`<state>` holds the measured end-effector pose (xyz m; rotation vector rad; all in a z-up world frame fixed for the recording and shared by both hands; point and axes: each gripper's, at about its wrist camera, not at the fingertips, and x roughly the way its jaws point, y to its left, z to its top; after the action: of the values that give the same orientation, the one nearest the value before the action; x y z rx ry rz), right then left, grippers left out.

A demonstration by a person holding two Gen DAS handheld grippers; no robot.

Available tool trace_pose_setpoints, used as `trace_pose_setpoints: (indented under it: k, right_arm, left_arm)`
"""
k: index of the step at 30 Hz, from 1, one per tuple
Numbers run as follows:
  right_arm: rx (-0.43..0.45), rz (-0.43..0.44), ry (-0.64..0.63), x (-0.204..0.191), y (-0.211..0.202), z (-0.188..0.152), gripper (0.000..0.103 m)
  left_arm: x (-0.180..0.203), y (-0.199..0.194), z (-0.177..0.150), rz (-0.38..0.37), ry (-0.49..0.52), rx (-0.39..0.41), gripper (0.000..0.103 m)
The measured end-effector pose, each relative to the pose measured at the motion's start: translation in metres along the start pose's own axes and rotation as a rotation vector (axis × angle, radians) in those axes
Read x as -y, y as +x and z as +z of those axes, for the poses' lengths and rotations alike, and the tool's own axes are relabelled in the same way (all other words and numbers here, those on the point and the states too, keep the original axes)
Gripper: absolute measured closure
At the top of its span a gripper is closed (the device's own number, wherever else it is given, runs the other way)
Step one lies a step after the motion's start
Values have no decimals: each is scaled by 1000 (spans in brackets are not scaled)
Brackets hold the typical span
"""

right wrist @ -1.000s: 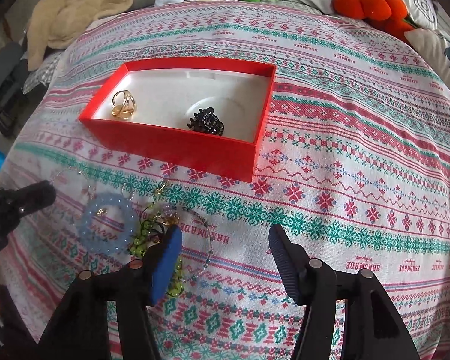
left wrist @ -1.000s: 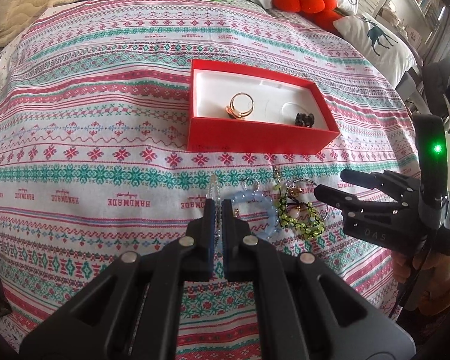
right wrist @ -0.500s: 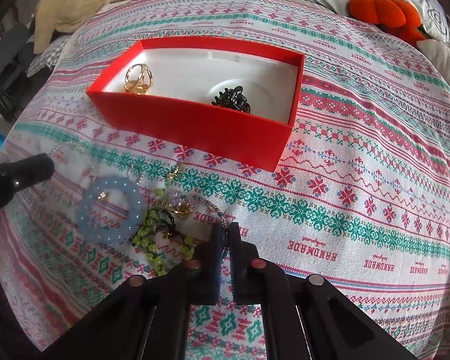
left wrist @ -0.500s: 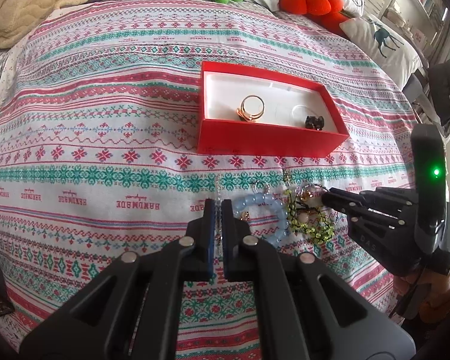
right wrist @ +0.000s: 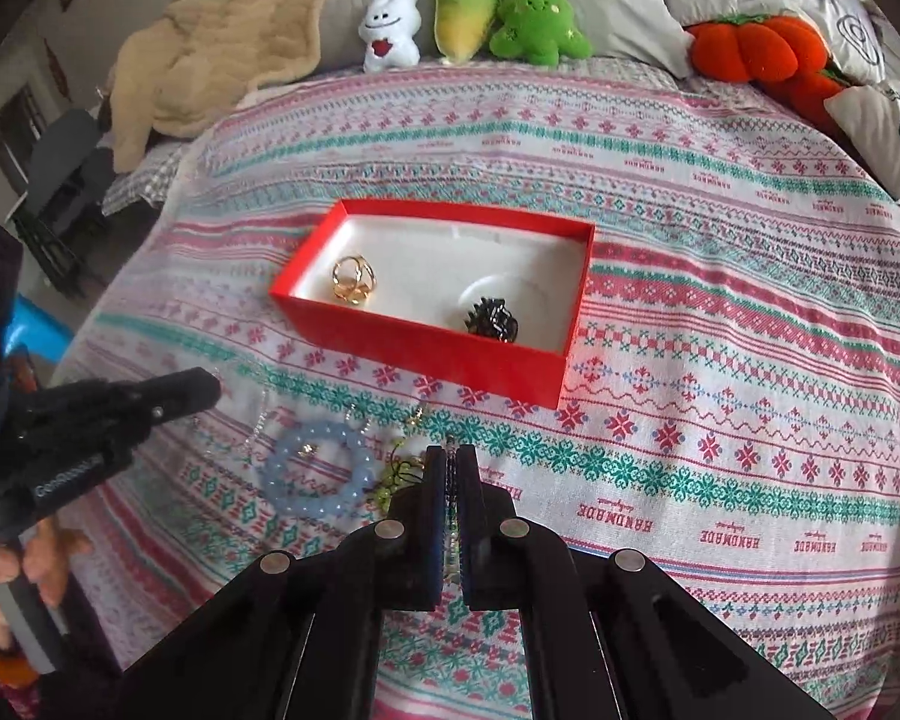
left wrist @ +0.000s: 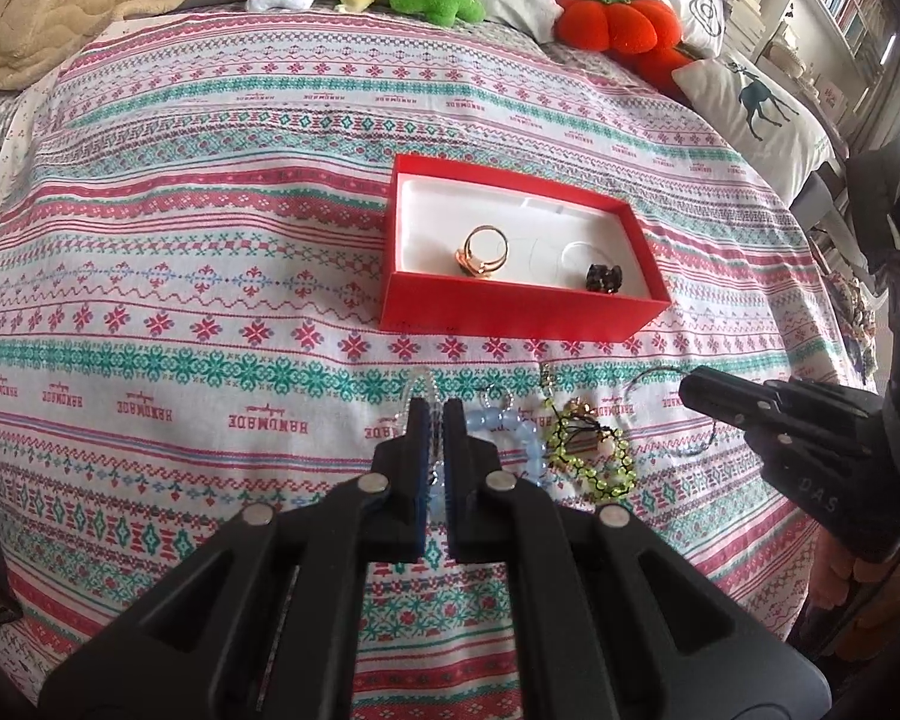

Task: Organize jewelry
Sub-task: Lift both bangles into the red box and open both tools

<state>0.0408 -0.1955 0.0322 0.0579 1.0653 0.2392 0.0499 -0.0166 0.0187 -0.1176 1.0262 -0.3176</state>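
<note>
Since a second ago the right claw (right wrist: 449,456) has risen off the bed (right wrist: 720,360), jaws just closed on a thin beaded strand (right wrist: 449,531) (light, limp, easily snagged). It hangs lengthwise between the pads, below the red box (right wrist: 426,354) ahead. Left claw (left wrist: 437,420) is pressed together, nothing visibly held.
</note>
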Motion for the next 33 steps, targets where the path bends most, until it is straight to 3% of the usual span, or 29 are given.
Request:
trace_pose_setpoints:
  k: [9, 17, 28, 33]
  right_arm:
    - [54, 29, 14, 1, -27, 8, 100]
    - [121, 42, 53, 2, -42, 31, 100]
    - [170, 49, 145, 16, -29, 61, 100]
    - [185, 56, 153, 14, -17, 73, 100]
  left_arm:
    - [8, -16, 7, -19, -1, 30, 98]
    - [22, -26, 36, -67, -8, 98, 98]
    - [41, 4, 76, -207, -70, 138, 98]
    - [31, 30, 82, -164, -102, 117, 98]
